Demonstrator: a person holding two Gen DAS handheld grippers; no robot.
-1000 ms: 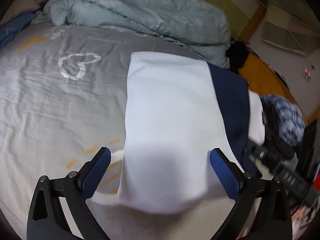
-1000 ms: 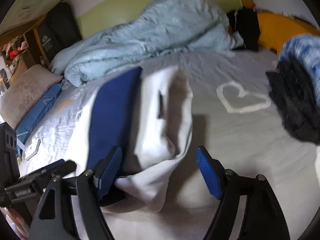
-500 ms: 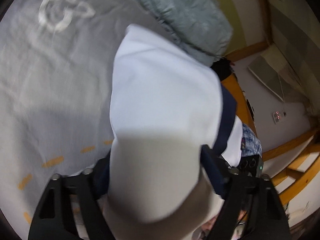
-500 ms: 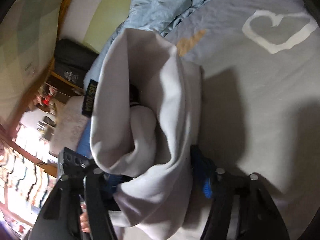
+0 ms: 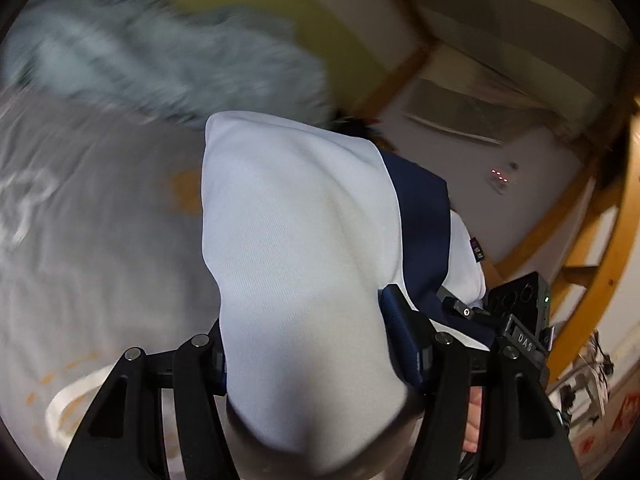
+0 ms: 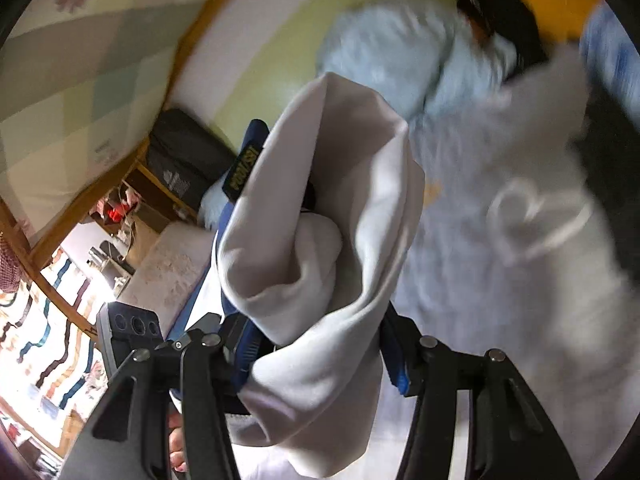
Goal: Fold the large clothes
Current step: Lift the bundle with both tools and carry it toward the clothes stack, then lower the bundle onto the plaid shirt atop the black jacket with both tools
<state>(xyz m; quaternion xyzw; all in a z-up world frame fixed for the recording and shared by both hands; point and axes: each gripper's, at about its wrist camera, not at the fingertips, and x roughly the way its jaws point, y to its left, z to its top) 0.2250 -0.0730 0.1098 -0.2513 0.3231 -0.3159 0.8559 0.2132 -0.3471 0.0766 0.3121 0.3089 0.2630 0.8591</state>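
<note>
Left tool (image 5: 316, 344) closing on a thick fold of white garment (image 5: 296, 240), blue pads pressed against the cloth on both sides. Right tool (image 6: 320, 344) likewise closing around the same garment's bunched grey-white end (image 6: 320, 240), cloth squeezed between its pads. Garment lifted clear of the bed (image 5: 100, 240), a navy band (image 5: 420, 216) running across it, a dark label (image 6: 240, 172) along one edge. Beyond, a crumpled pale-blue duvet (image 5: 160, 64) on the grey sheet, a white heart print (image 6: 532, 220), green wall (image 6: 248, 52) behind.
</note>
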